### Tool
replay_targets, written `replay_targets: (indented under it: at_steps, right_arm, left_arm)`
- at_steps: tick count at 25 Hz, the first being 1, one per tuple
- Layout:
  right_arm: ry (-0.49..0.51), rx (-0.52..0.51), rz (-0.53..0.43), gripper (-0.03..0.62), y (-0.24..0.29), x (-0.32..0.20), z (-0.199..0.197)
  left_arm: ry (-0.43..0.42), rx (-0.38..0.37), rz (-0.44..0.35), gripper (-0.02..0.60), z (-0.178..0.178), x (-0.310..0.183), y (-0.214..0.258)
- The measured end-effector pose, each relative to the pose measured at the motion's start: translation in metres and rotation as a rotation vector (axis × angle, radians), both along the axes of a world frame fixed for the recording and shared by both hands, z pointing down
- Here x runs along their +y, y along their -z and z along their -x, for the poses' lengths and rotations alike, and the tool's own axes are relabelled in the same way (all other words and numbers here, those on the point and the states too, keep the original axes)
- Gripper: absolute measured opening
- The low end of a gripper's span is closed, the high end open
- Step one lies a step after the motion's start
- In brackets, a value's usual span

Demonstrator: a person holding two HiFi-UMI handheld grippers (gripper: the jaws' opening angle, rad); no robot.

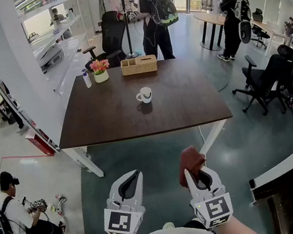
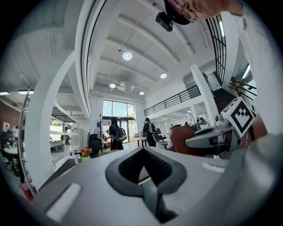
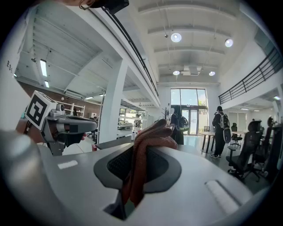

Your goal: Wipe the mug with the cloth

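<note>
A white mug stands near the middle of the dark brown table, far ahead of both grippers. In the head view my right gripper is held low in front of the table's near edge, shut on a reddish-brown cloth. The cloth bunches up between the right gripper's pads and sticks out past them. Beside it, my left gripper is shut with nothing in it. The mug does not show in either gripper view.
At the table's far edge stand a wicker box, a flower pot and a small spray bottle. An office chair and a person are behind the table. Another person sits on the floor at left.
</note>
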State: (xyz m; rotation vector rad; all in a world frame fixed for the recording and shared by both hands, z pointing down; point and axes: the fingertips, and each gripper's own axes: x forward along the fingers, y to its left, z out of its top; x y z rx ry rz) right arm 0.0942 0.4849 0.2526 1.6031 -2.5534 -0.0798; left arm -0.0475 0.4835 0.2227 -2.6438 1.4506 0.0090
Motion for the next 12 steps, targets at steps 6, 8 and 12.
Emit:
replay_targets:
  at_steps: [6, 8, 12]
  right_arm:
    - [0.005, 0.003, -0.001, 0.078, -0.0011, 0.0002, -0.0026]
    - [0.004, 0.004, -0.001, 0.078, -0.002, 0.0004, -0.0027]
    - [-0.016, -0.003, -0.003, 0.08, -0.0018, 0.0018, -0.006]
  left_arm:
    - [0.003, 0.001, 0.014, 0.0, -0.0011, 0.0018, -0.0043]
    - [0.004, -0.005, 0.017, 0.0, -0.0004, 0.0019, -0.0048]
    - [0.007, -0.004, 0.021, 0.0, 0.0009, 0.0033, -0.0078]
